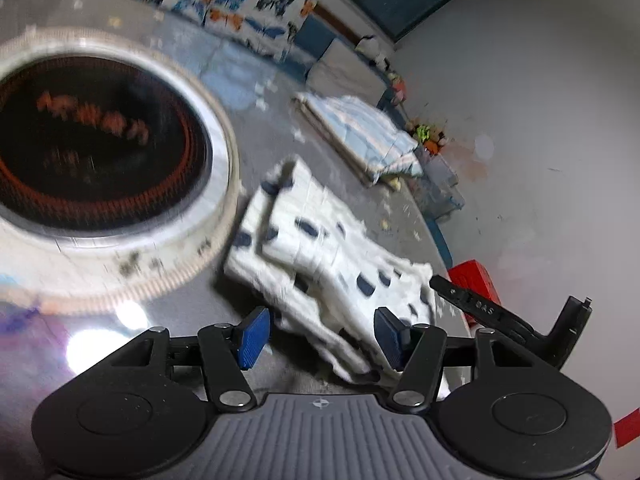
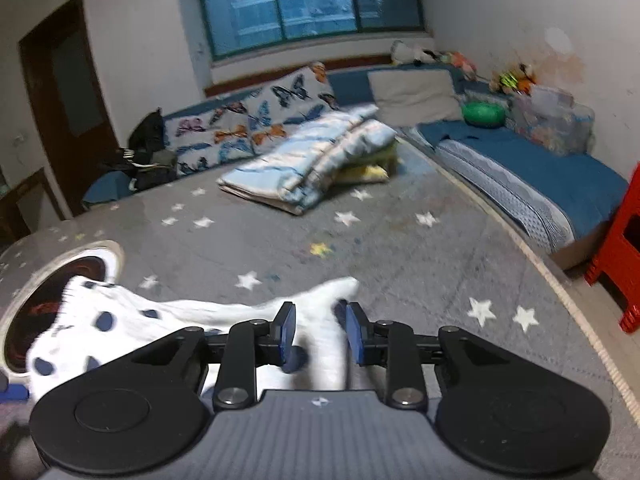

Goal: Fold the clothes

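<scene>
white navy-spotted garment [image 1: 320, 256] rumpled on grey mat; left claw [image 1: 320, 336] apart; right claw [image 2: 320, 330] apart around cloth.

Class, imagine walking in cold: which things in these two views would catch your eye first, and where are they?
The white garment with dark blue spots lies rumpled on the grey star-patterned mat, ahead of the open left gripper. The right gripper straddles a white fold of it. Behind, a butterfly-print cushion lines the back wall.
</scene>
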